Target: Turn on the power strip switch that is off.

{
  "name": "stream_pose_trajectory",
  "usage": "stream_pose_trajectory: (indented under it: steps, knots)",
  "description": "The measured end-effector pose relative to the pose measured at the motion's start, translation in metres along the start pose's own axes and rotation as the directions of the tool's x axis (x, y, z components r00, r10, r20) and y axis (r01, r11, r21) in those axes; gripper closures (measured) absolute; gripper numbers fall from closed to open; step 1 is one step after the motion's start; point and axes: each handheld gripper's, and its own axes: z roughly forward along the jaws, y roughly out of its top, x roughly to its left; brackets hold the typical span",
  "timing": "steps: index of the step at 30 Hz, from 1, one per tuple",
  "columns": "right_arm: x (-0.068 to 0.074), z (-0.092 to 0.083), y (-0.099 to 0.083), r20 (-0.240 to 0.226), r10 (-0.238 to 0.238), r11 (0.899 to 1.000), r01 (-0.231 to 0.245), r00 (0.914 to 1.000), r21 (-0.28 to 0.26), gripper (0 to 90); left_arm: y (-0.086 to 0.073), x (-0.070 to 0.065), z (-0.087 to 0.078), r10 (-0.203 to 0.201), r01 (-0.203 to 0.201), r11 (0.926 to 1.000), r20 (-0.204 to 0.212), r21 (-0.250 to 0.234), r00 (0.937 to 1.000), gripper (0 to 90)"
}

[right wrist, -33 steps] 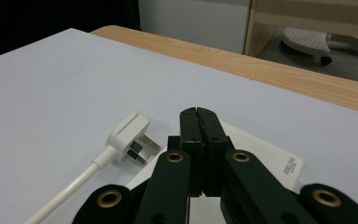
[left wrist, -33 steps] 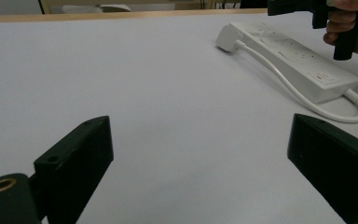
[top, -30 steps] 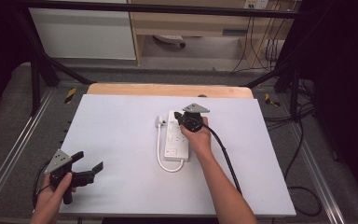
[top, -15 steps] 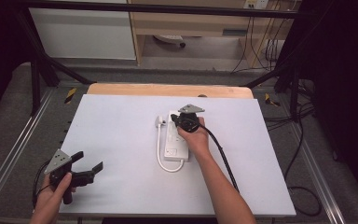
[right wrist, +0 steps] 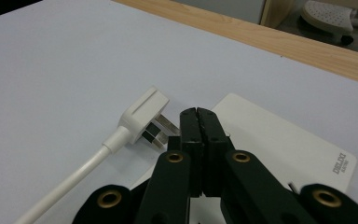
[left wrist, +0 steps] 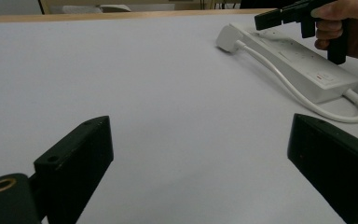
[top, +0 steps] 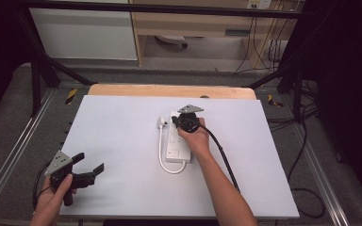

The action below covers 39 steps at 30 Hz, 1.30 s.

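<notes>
A white power strip (top: 178,141) lies mid-table, its cable (top: 162,157) looping round to a white plug (top: 161,122) lying beside the strip's far end. My right gripper (top: 175,122) hovers over that far end, pointing left at the plug. In the right gripper view its jaws (right wrist: 198,115) are shut with nothing between them, tips just beside the plug's (right wrist: 142,113) metal prongs, above the strip (right wrist: 284,144). My left gripper (top: 88,163) rests near the front left corner, open and empty (left wrist: 200,126); the strip (left wrist: 303,65), the plug (left wrist: 226,38) and the right gripper (left wrist: 279,16) lie far ahead of it.
The white table top (top: 118,136) has a wooden strip (top: 169,90) along its far edge. Metal frame rails (top: 21,141) run down both sides. Cables (top: 306,155) trail on the floor at the right.
My right gripper has edged slightly left over the strip toward the plug. The left gripper has stayed put.
</notes>
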Motion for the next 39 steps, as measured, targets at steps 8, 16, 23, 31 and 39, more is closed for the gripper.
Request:
stream_pose_trajectory:
  steps: [8,16,23,31,39]
  knots:
    - [-0.0015,0.0026,-0.0011,-0.003,0.012,1.000,-0.012,0.9999,0.021,90.0,-0.0002,0.0003,0.0001,-0.002,0.002,1.0000,0.002,0.001,1.0000,6.9]
    - [-0.0023,0.0037,-0.0013,-0.004,0.028,0.999,-0.028,0.9996,0.025,90.0,-0.0002,0.0003,0.0004,-0.002,0.002,1.0000,0.004,0.001,1.0000,6.9]
    - [-0.0022,0.0041,-0.0017,-0.007,0.035,0.999,-0.035,0.9993,0.023,90.0,-0.0003,0.0003,0.0002,-0.002,0.002,1.0000,0.005,0.001,1.0000,6.9]
    - [-0.0029,0.0041,-0.0019,-0.010,0.047,0.999,-0.047,0.9988,0.022,90.0,-0.0003,0.0001,0.0004,0.002,-0.002,1.0000,0.003,0.001,1.0000,6.9]
    - [-0.0029,0.0041,-0.0023,-0.009,0.050,0.999,-0.050,0.9987,0.021,90.0,-0.0004,0.0001,0.0005,0.001,-0.001,1.0000,0.003,0.002,1.0000,6.9]
